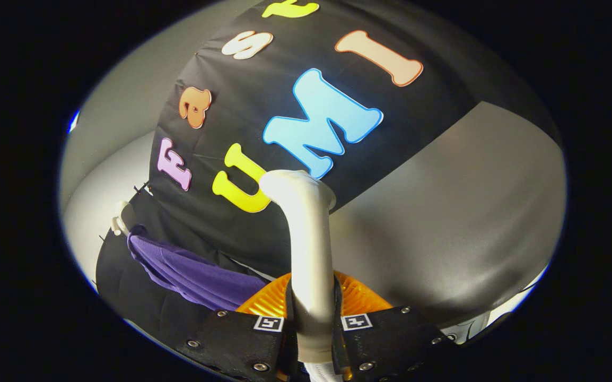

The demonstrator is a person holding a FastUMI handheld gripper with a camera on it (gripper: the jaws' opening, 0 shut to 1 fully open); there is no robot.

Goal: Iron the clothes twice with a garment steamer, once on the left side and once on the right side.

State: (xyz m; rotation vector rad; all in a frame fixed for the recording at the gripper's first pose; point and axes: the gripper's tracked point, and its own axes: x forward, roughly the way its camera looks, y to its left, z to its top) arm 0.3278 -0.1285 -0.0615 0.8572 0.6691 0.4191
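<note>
The garment steamer (310, 249) is held upright between the two fingers of the gripper (311, 324), which are closed narrowly on its pale handle, one pressed against each side. From the grip, the handle rises toward twelve o'clock and bends at its top toward eleven. The purple garment (194, 273) is seen at about ten o'clock from the fingers, hung on a white hanger (120, 218) against the black cloth wall (263, 90). A grey wall panel (460, 212) lies at two o'clock.
</note>
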